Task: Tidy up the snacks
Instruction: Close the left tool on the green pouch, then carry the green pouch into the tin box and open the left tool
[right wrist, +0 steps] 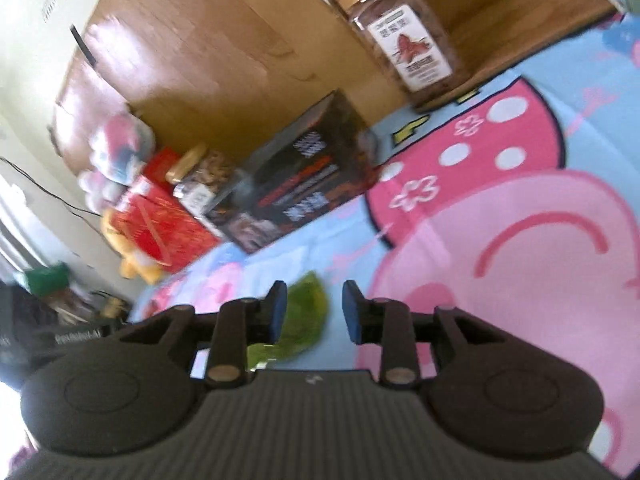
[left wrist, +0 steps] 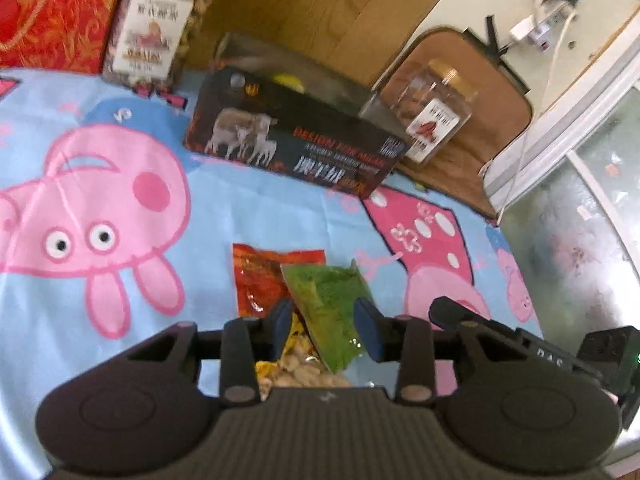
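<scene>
left claw [left wrist: 326, 328]: jaws apart, nothing pinched. The snack packets lie under and between the blue pads, but the pads don't press on them.
right claw [right wrist: 314, 312]: also let go, with a clear gap between its pads. Its dark body pokes into the left view at the right edge.
green packet [left wrist: 332, 312]: flat on the cloth, lying partly over the other two packets. In the right view it's a green blur just by the left pad [right wrist: 278, 310], not gripped.
red packet [left wrist: 260, 276]: under the green one's left edge, flat on the cloth.
yellow packet [left wrist: 300, 364]: closest to the left camera, pale nuts showing through, partly covered by the green one.
cloth [left wrist: 224, 208]: light blue with pink cartoon pigs, covers the tabletop.
dark box [left wrist: 292, 136]: lying long-side down toward the back, animals printed on it.
big nut jar [left wrist: 156, 28]: back left, upright beside a red box [left wrist: 56, 12].
small jar [left wrist: 432, 116]: gold lid, right of the dark box, on a brown board [left wrist: 480, 120].
right view: pretty blurry, so fine detail is hard to call.
</scene>
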Demonstrator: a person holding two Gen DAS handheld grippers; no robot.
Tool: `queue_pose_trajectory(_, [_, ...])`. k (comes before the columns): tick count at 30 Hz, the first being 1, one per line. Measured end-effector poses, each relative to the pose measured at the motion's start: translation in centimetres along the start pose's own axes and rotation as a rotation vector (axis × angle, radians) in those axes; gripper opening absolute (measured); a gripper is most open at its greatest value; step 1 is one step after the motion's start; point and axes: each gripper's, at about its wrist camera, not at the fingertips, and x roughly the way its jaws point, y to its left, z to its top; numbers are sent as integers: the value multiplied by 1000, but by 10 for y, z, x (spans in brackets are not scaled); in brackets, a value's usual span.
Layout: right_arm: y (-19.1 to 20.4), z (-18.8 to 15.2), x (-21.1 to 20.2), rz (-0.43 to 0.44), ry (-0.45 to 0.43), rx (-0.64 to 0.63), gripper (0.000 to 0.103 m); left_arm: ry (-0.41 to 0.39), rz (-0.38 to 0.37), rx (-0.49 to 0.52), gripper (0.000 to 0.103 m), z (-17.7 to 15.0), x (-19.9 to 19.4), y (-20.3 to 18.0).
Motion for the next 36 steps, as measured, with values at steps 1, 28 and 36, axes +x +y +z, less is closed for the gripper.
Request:
queue_pose_trajectory(1, [1,-1,4,-14,4,-20,35,5,-2,-12,35,-1,4,2])
queue_pose_trajectory(28, [63,-17,66,57,127,-407,55,-54,-13,-113,4,8,-3,73])
queue_pose_trajectory(36, [84,-24,59,81,105,-502,16,-88,-86,-74,4,11,-20,55])
